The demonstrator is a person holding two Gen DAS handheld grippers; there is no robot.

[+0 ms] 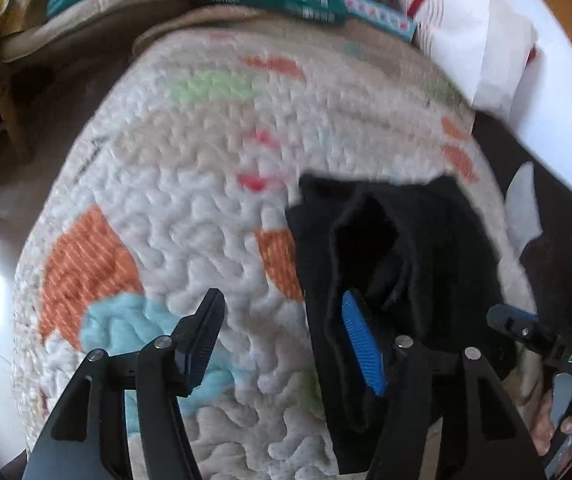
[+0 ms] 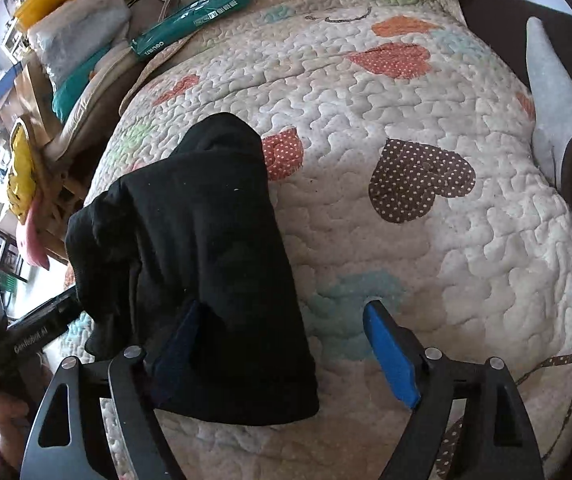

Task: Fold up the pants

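Observation:
The black pants (image 2: pixel 214 248) lie folded in a thick bundle on the quilted bedspread (image 2: pixel 405 120). In the left wrist view the pants (image 1: pixel 405 248) are at the right, draped around the blue right finger pad (image 1: pixel 361 344). My left gripper (image 1: pixel 286 340) is open, its left finger over bare quilt. My right gripper (image 2: pixel 286 344) is open too; its left finger is over the near end of the pants, its blue right finger (image 2: pixel 389 356) over bare quilt. The right gripper's tip also shows in the left wrist view (image 1: pixel 517 324).
The quilt (image 1: pixel 206 184) has coloured heart patches. Green packets (image 2: pixel 194 16) and piled fabric (image 2: pixel 78 40) sit at the far left edge of the bed. A dark headboard or wall with a grey cloth (image 2: pixel 553 92) is at the right.

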